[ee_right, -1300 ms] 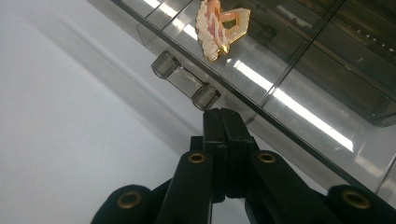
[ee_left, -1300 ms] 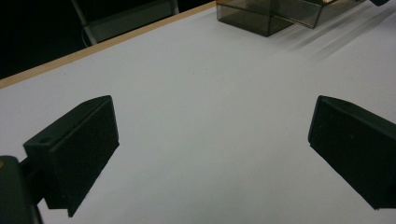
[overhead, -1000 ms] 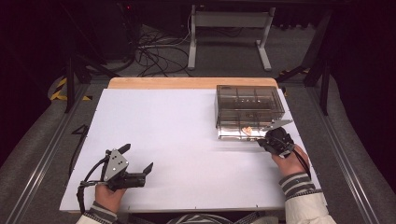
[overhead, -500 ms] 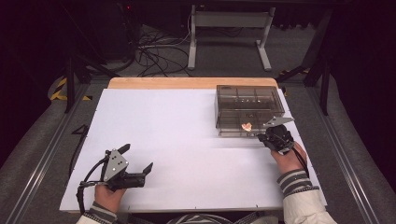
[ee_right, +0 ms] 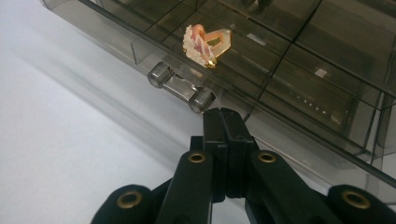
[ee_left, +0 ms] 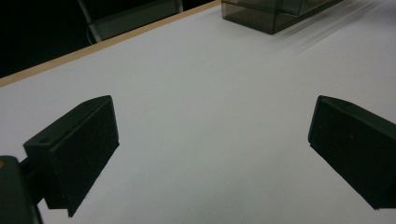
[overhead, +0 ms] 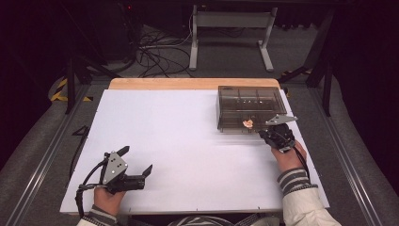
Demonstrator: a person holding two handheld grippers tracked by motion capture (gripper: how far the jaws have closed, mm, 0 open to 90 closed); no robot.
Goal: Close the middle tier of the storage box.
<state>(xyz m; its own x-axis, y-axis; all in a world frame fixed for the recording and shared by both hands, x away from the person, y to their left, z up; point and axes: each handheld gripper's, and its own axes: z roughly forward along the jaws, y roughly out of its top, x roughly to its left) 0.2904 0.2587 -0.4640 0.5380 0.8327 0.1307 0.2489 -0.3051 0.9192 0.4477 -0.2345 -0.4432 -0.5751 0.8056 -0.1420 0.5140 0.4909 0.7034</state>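
Observation:
A smoky clear drawer box (overhead: 247, 101) stands at the table's back right. Inside its front drawer (ee_right: 261, 65) lies a small pink and orange piece (ee_right: 203, 44), also seen from above as a pink speck (overhead: 247, 123). My right gripper (ee_right: 222, 114) is shut with nothing between its jaws, its tips right beside the end of the drawer's clear bar handle (ee_right: 181, 87); from above, the right gripper (overhead: 263, 134) sits at the box's front. My left gripper (overhead: 136, 160) rests open at the front left, holding nothing, and in its own view the left gripper (ee_left: 212, 154) frames bare table.
The white table top (overhead: 188, 141) has a wooden strip (overhead: 188, 84) along its far edge. Beyond it, cables (overhead: 155, 52) and a metal stand (overhead: 230, 28) lie on the dark floor. The box (ee_left: 275, 11) shows far off in the left gripper view.
The right gripper has moved slightly toward the box, and the drawer with the pink piece has slid back into the box. The left hand has stayed put.

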